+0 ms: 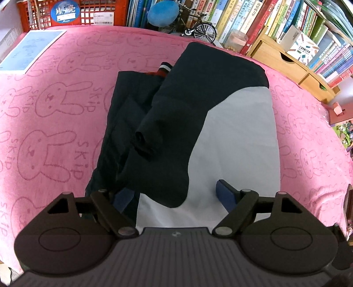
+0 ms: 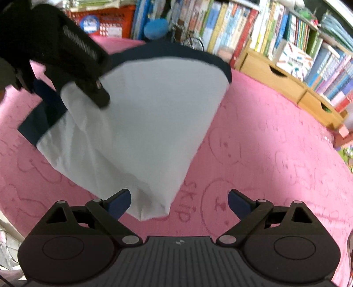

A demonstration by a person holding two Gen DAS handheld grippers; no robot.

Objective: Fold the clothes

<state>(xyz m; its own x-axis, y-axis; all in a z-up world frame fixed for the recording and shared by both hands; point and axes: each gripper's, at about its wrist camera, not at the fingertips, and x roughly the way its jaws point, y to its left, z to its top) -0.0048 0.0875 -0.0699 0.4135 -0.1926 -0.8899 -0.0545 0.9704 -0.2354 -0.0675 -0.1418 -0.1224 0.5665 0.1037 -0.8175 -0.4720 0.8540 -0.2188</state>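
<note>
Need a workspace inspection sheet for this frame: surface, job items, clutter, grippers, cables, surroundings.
Surface: pink rabbit-print cloth covers the table.
Job's things: navy and white jacket partly folded, a sleeve laid across it; its white hem looks lifted in the right wrist view.
Clutter: printed sheet at the far left corner.
Grippers: left gripper open, fingers astride the near hem; right gripper open, the white corner between its fingers, grasping nothing.
Cables: nothing seen.
Surroundings: bookshelf, wooden drawer unit, red crate, model bicycle behind the table.
</note>
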